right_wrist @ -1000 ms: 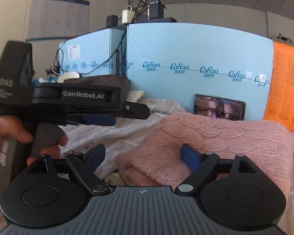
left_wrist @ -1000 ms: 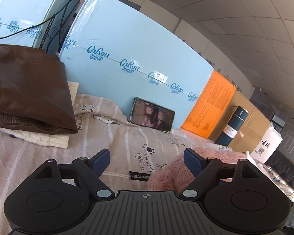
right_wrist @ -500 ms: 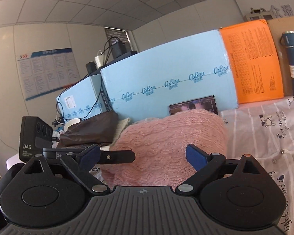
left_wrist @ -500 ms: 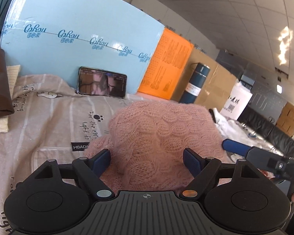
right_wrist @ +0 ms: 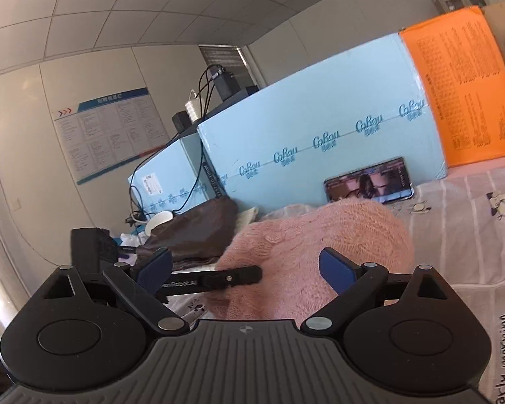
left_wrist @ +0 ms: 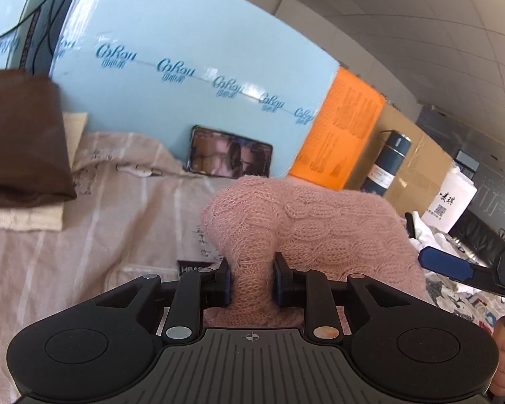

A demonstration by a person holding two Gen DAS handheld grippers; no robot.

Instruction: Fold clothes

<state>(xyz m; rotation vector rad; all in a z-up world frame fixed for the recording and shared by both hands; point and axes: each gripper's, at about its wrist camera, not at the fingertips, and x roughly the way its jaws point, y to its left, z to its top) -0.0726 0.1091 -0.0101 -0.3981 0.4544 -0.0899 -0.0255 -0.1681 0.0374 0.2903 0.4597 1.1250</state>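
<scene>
A pink cable-knit sweater (left_wrist: 306, 222) lies bunched on the striped pink bedsheet (left_wrist: 84, 262). My left gripper (left_wrist: 251, 282) is shut on a fold of the sweater at its near edge. In the right wrist view the sweater (right_wrist: 320, 235) lies ahead of my right gripper (right_wrist: 249, 267), which is open and empty with its blue pads wide apart. The left gripper (right_wrist: 219, 277) shows there from the side, reaching into the sweater. The right gripper's blue fingertip (left_wrist: 444, 264) shows at the right of the left wrist view.
A folded brown garment on a cream one (left_wrist: 20, 141) lies at the left. A phone (left_wrist: 230, 153) leans on light blue boxes (left_wrist: 185, 77). An orange box (left_wrist: 340, 134), a dark blue flask (left_wrist: 385, 165) and a pile of white clothes (left_wrist: 454, 286) are at the right.
My left gripper has shut on the pink sweater; it was open half a second ago. My right gripper has stayed open and swung its view upward and left.
</scene>
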